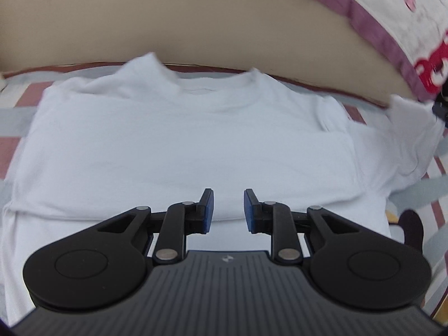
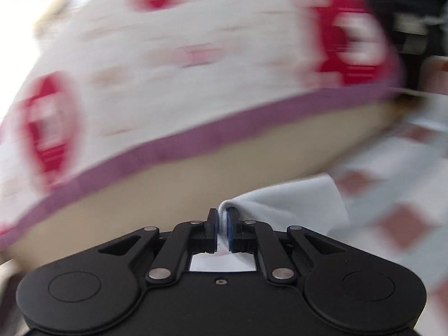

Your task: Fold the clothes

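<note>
White T-shirt, front up and collar away from the left wrist camera, lying flat on a bed sheet patterned with reddish-brown squares and pale grey-blue bands. The shirt's left-hand side in that view is folded inward, giving a straight edge; on the right-hand side a sleeve is drawn out and lifted off the sheet toward the frame's edge. Left tongs, hovering over the lower part of the shirt, their blue-padded fingers parted with nothing between them and only cloth visible below the gap. Right tongs, pressed together on a fold of the white sleeve, the fabric pinched between the pads and trailing away to the right above the sheet. Beyond the shirt, a beige panel runs along the far edge of the bed. Above it hangs a cream cloth with red motifs and a purple border; this cloth is heavily blurred in the right wrist view.
</note>
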Motion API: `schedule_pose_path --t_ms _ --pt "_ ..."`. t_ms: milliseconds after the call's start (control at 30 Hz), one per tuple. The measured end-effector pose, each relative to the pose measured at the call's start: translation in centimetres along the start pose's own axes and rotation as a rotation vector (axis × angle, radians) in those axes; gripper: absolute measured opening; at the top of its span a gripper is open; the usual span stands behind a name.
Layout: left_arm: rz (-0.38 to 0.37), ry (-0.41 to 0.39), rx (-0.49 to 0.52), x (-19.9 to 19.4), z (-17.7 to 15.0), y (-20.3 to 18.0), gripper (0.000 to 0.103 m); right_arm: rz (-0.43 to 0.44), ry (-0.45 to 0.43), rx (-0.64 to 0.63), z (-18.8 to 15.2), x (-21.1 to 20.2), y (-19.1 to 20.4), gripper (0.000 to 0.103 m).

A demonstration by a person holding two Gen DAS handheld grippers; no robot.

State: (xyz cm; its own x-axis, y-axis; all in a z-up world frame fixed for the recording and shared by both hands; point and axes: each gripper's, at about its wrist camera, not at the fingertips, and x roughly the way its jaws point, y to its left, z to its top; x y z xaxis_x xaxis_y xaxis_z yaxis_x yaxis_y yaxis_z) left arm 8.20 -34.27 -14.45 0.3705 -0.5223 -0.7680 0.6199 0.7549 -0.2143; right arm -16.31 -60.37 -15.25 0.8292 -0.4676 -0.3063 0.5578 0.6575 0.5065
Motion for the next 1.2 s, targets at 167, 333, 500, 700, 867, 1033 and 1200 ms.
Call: schedule_pose_path --t_ms 167,333,500,700,867,1033,1200 --pt "0.022 -0.019 -0.045 -0.6 -0.2 1.9 0.023 0.238 0.201 -0.147 -5.1 3.8 10.2 0.014" --pt "0.043 -0.01 -0.032 -0.7 -0.8 2.9 0.026 0.279 0.474 -0.401 -8.9 4.1 11.4 0.03" --pt "0.048 -0.014 0.068 -0.8 -1.0 1.9 0.027 0.147 0.423 -0.712 -7.9 -1.1 9.2 0.064" --pt "-0.043 -0.032 0.284 0.3 -0.3 -3.5 0.045 -0.086 0.489 -0.386 -6.5 -0.3 1.2 0.064" --pt "0.034 0.021 0.599 3.1 -0.3 -9.1 0.044 -0.155 0.478 -0.226 -7.0 1.0 -2.6 0.064" --pt "0.033 0.089 0.555 6.0 0.9 -8.9 0.05 -0.142 0.458 -0.165 -7.7 2.2 -3.6 0.064" --pt "0.032 0.041 0.447 6.7 0.8 -8.0 0.012 -0.15 0.398 -0.24 -8.7 3.0 -3.1 0.064"
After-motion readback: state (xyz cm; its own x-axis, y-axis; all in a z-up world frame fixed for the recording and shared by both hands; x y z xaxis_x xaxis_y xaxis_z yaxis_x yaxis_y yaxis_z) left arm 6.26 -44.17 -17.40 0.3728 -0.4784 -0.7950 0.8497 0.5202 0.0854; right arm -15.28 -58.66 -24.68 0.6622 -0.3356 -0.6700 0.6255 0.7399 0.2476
